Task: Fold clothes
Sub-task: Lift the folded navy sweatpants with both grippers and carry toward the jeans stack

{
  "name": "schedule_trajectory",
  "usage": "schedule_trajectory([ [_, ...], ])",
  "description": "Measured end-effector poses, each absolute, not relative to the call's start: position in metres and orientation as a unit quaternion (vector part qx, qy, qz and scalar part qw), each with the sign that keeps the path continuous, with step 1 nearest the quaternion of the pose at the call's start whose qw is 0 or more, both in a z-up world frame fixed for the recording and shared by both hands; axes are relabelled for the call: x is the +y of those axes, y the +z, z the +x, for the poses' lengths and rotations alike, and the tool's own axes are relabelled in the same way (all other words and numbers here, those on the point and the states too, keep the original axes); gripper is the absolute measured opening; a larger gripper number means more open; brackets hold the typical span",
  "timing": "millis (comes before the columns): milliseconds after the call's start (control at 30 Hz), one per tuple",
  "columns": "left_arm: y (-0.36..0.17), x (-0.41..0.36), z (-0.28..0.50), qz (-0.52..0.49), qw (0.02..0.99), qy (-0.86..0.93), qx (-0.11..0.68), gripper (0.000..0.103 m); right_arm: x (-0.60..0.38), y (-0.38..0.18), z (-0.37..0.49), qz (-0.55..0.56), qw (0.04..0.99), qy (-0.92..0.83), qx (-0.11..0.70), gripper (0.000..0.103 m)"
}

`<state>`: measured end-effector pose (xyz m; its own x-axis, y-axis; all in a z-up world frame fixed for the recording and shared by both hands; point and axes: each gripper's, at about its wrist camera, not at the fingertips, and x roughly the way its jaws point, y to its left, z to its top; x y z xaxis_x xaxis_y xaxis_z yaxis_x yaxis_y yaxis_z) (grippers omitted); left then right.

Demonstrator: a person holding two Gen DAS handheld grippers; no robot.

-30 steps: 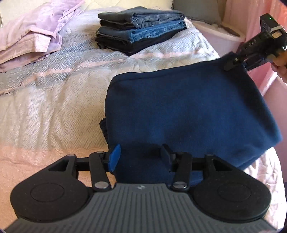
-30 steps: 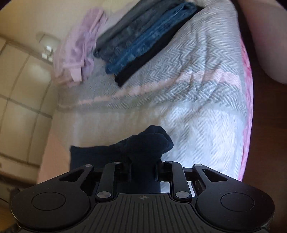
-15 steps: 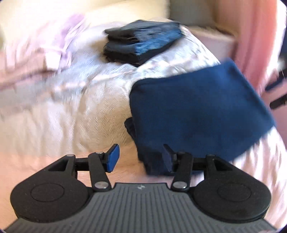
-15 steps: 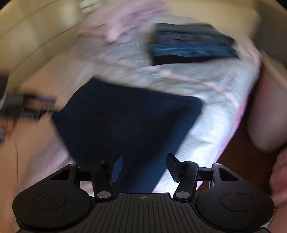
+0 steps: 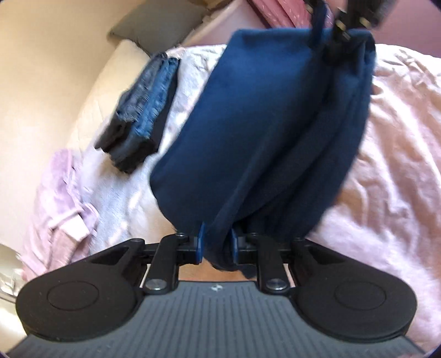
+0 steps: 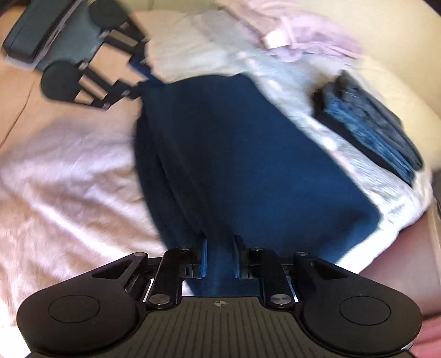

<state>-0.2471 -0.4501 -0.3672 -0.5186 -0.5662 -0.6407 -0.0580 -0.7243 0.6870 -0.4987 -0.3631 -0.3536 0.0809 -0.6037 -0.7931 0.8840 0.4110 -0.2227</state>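
Both grippers, left gripper and right gripper, we see pinching the navy garment; only the left view shows a grey pillow.

Bedding and room surroundings seen from both wrist views

A pale woven bedspread is laid over the bed, and a crumpled pink blanket is spread just beside it; both are blurred. A grey pillow is seen at the far end, set against a cream padded surface. Pink patterned fabric is glimpsed near the top edge, though what it belongs to cannot be told.
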Motion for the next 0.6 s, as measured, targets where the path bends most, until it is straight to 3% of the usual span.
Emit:
schedule_trajectory([
  [167, -0.381, -0.457, -0.249, 0.482, 0.15, -0.794, -0.339, 0.018, -0.365, -0.345, -0.515, 0.179, 0.703, -0.548, 0.417, 0.017],
  [600, -0.394, -0.454, -0.24, 0.471, 0.137, -0.787, -0.375, 0.019, -0.33, -0.371, -0.491, 0.069, 0.713, -0.497, 0.49, 0.018],
])
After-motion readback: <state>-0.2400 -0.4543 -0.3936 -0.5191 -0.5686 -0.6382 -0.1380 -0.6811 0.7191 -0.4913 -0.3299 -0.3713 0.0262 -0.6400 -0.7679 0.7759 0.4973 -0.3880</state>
